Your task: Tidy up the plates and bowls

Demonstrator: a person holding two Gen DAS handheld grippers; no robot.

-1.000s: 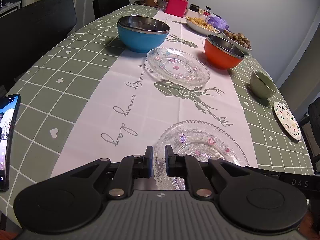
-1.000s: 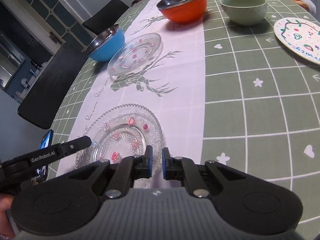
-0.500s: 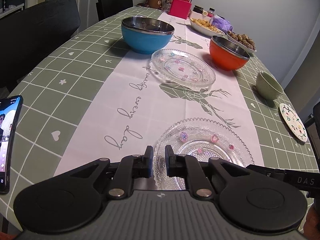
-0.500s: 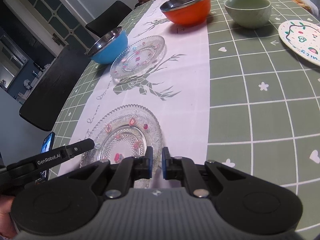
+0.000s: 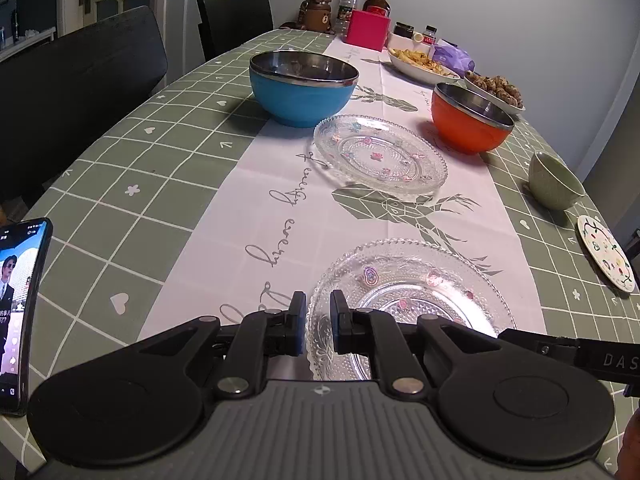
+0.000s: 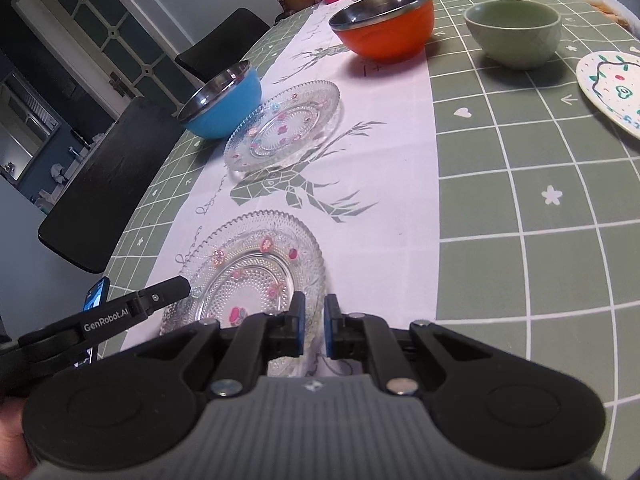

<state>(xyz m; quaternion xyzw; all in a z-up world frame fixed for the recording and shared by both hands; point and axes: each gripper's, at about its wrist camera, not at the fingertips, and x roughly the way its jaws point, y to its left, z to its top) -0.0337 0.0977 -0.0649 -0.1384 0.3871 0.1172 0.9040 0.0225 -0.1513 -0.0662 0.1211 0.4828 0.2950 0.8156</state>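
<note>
A clear glass plate (image 5: 412,292) with small flower dots sits near the table's front on the white runner. My left gripper (image 5: 318,328) is shut on its left rim, which runs up between the blue pads. My right gripper (image 6: 312,330) is shut on the right rim of that same glass plate (image 6: 256,264). I cannot tell whether the plate is lifted. Farther back stand a second glass plate (image 5: 380,156), a blue bowl (image 5: 302,92), an orange bowl (image 5: 468,124), a green bowl (image 5: 554,184) and a painted white plate (image 5: 606,254).
A phone (image 5: 18,312) lies at the table's left front edge. Dishes of food (image 5: 424,64), a pink box (image 5: 368,30) and bottles crowd the far end. Black chairs (image 5: 80,76) stand along the left side. Green checked cloth (image 6: 520,208) stretches right of the runner.
Both views have tipped up a little, so more of the table's far end shows. Both grippers stay shut on the near glass plate's rims.
</note>
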